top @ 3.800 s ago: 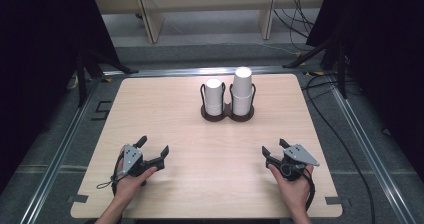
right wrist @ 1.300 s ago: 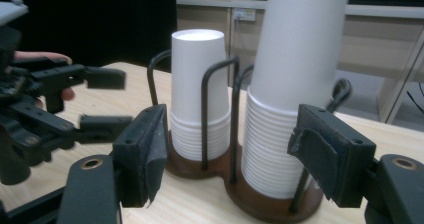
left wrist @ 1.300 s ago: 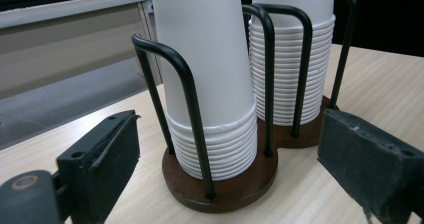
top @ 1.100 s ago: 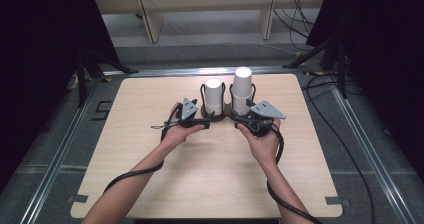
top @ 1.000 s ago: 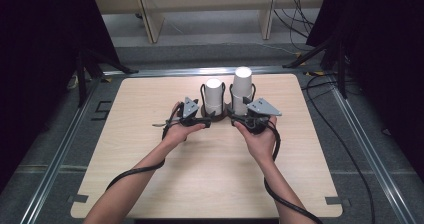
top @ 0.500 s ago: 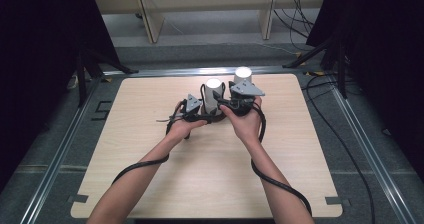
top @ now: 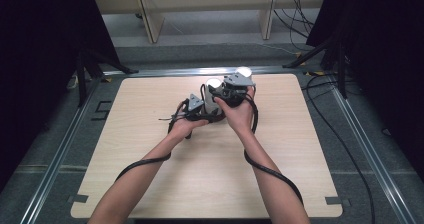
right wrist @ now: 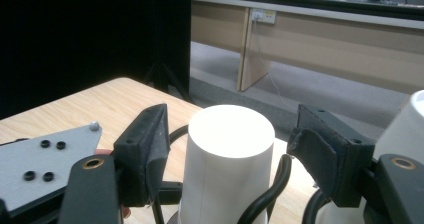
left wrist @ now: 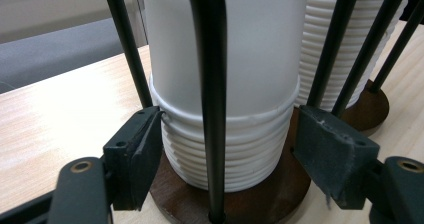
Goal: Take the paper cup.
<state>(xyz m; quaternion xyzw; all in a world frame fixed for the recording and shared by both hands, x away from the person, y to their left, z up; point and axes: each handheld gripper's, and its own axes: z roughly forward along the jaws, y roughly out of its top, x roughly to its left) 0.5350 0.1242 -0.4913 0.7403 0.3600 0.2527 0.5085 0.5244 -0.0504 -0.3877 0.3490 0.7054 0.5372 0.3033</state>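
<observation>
Two stacks of white cups stand in black wire holders on brown bases at the table's far middle: the left stack and the taller right stack. My left gripper is low at the left stack's foot. In the left gripper view its jaws have just been closing, and the left gripper has both pads against the ribbed lower cups, with a holder wire in front. My right gripper stands open astride the left stack's top cup, gaps showing on both sides.
The right stack on its own base stands close behind the left one. Black cables trail from both grippers along the forearms. The wooden table has a metal rail around it, with loose cables on the floor at the back right.
My right gripper has swung left from beside the right stack to the top of the left stack. My left gripper has stayed at the left stack's foot.
</observation>
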